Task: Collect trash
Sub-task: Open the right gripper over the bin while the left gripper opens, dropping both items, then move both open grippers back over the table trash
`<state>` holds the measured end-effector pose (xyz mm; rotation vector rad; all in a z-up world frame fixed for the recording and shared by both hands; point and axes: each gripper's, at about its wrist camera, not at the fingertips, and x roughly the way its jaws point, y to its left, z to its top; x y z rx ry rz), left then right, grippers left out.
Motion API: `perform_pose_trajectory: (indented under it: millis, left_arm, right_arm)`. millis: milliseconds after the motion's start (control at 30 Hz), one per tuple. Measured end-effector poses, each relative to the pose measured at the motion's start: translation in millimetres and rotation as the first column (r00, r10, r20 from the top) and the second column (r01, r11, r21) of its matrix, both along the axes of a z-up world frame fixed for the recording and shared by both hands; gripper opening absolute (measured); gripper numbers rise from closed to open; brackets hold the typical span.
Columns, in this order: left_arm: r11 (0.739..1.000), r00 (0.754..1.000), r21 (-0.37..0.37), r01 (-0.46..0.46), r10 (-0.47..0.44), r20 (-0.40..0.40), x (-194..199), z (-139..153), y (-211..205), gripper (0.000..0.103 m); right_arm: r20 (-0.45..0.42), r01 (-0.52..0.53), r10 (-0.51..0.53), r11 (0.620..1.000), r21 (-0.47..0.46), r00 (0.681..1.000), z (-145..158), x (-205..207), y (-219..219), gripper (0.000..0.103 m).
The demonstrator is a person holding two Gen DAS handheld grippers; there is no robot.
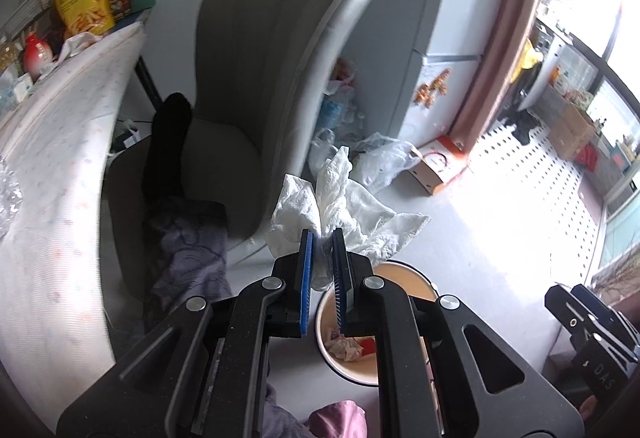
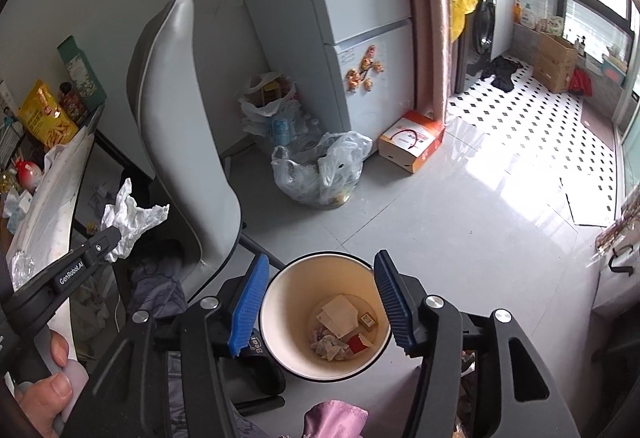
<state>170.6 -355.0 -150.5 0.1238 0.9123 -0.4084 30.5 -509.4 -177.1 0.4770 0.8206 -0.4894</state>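
Note:
My left gripper (image 1: 322,238) is shut on a crumpled white tissue (image 1: 344,206), which fans out above the blue pads. The same tissue (image 2: 132,216) and left gripper (image 2: 110,244) show at the left of the right wrist view, beside the chair. A cream waste bin (image 2: 280,286) stands on the floor below, holding paper scraps, a small red wrapper and a crumpled wad. In the left wrist view the bin (image 1: 404,274) lies just under and behind the left fingers. My right gripper (image 2: 318,292) hangs over the bin, open, with nothing between its blue pads.
A grey chair (image 1: 272,78) stands next to a cloth-covered table (image 1: 60,166) with snack packets. Plastic bags (image 2: 320,166) and a cardboard box (image 2: 412,140) lie on the floor by a white fridge (image 2: 360,18). A person's hand (image 2: 44,390) holds the left gripper's handle.

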Motion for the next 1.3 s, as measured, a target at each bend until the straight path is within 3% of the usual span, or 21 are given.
perform_pose_trajectory:
  millis: [233, 467, 533, 600, 700, 900, 1067, 1300]
  left_arm:
    - [0.996, 0.995, 0.000, 0.094, -0.094, -0.028, -12, -9, -36, 0.010]
    - [0.985, 0.981, -0.016, 0.173, -0.173, -0.082, -18, -19, -63, 0.011]
    - [0.982, 0.976, -0.044, 0.186, -0.190, -0.106, -18, -22, -66, 0.024]
    - [0.978, 0.972, -0.069, 0.199, -0.206, -0.117, -19, -21, -68, 0.056]
    - [0.978, 0.975, -0.072, 0.195, -0.202, -0.093, -21, -14, -65, 0.071]
    - [0.986, 0.988, -0.070, 0.150, -0.153, -0.035, -17, 11, -42, 0.088]
    - [0.993, 0.997, -0.111, 0.042, -0.036, 0.064, -16, 53, 1, 0.096]
    - [0.986, 0.982, -0.150, -0.068, 0.093, 0.166, -15, 100, 60, 0.097]
  right_arm:
    - [0.010, 0.078, -0.078, 0.997, -0.011, 0.997, 4, -19, -18, 0.072]
    - [0.017, 0.130, -0.130, 0.991, -0.013, 0.991, 4, -30, -29, 0.074]
    - [0.019, 0.137, -0.137, 0.991, -0.010, 0.990, 4, -33, -32, 0.074]
    - [0.021, 0.141, -0.140, 0.990, -0.011, 0.990, 4, -35, -33, 0.074]
    - [0.026, 0.143, -0.143, 0.990, -0.010, 0.989, 7, -37, -34, 0.074]
    - [0.056, 0.117, -0.116, 0.993, -0.010, 0.992, 17, -33, -24, 0.077]
    - [0.103, 0.060, -0.059, 0.998, -0.007, 0.993, 38, -17, -5, 0.085]
    - [0.171, -0.048, 0.059, 0.997, -0.066, 0.984, 79, 4, 43, 0.092]
